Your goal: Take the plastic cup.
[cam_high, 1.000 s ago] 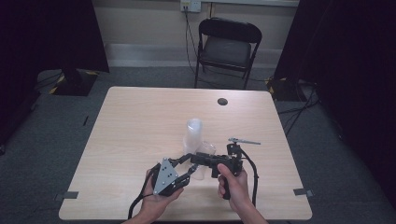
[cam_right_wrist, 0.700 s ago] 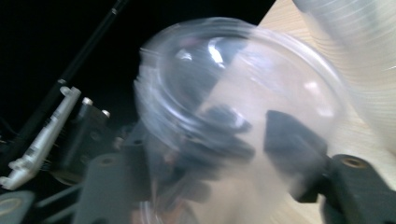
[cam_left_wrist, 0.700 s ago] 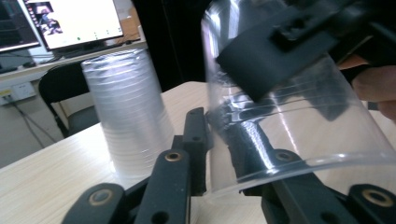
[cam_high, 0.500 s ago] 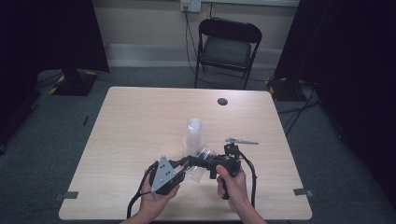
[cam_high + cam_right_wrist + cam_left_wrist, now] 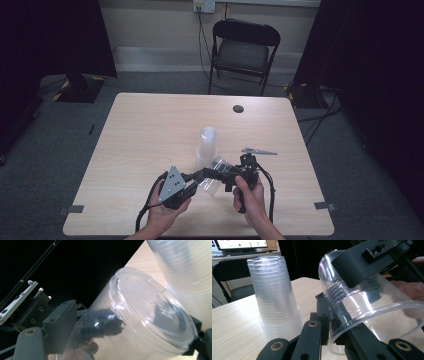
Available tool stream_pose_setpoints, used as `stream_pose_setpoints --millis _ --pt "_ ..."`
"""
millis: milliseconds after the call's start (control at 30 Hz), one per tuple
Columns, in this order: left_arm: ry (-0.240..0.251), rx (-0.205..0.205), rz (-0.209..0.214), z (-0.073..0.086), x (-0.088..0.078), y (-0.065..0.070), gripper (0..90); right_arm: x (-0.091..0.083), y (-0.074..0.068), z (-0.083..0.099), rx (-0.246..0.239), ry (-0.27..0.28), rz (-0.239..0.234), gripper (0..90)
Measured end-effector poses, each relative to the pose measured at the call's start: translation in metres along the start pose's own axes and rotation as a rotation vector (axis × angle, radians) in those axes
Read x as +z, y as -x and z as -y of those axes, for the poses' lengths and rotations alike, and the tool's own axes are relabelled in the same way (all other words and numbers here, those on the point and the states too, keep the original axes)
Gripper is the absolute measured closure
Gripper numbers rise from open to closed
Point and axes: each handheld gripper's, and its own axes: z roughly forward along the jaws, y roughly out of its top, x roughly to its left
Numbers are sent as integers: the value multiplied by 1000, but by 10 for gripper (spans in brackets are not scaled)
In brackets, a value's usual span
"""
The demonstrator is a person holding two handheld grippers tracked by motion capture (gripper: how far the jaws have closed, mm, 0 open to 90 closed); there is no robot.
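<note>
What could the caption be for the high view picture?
Two hand-held grippers, left gripper and right gripper, share a clear cup beside the cup stack.

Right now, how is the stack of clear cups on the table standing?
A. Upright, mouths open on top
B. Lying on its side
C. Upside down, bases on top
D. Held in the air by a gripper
C. The stack of clear cups stands on the table, widening downward with closed bases at the top.
</note>
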Motion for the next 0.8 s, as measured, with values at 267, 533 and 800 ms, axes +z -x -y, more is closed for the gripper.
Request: stream_pose_setpoints --millis 267,533,800 --pt "19 0 -14 2 0 -2 871 -1 -1 0 7 0 -5 161" --pt "21 -48 -28 2 -2 -14 888 -3 -1 -2 -12 1 -16 136" --pt "-4 -104 -38 2 -8 -28 888 -6 1 -2 -46 5 28 141"
